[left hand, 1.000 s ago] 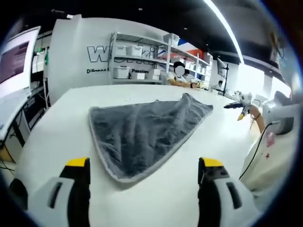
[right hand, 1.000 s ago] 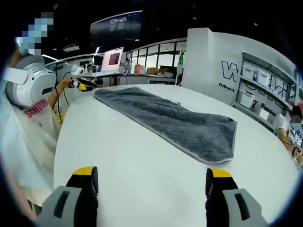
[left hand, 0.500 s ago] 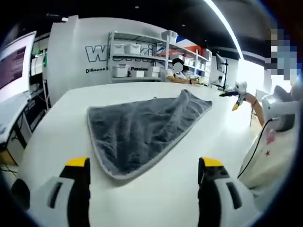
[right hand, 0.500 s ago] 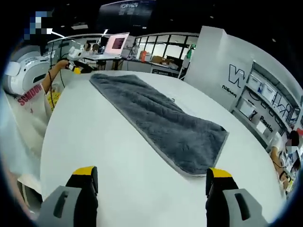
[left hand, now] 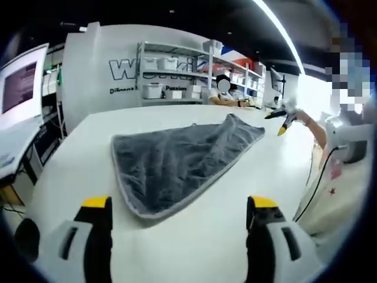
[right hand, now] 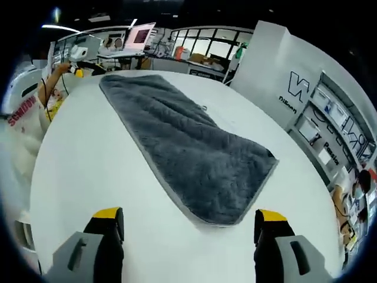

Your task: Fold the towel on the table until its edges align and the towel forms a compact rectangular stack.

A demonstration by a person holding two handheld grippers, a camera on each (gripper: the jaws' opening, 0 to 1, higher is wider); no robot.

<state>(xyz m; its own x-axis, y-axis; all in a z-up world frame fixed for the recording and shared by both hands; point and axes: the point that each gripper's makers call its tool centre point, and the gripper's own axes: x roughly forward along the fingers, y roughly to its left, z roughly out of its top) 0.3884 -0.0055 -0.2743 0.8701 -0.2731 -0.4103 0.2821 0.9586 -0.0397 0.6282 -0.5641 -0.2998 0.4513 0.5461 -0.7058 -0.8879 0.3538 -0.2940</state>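
Grey towel lying spread on white table (far edge rumpled). Left gripper, right gripper hovering near it, jaws wide apart, gripping nothing.

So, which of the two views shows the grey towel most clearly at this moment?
The right gripper view: the towel lies long across the white table, with its near corner between the open jaws and its pale hem clear. The left gripper view shows the towel from the other end, shorter, with its far part raised in a fold.
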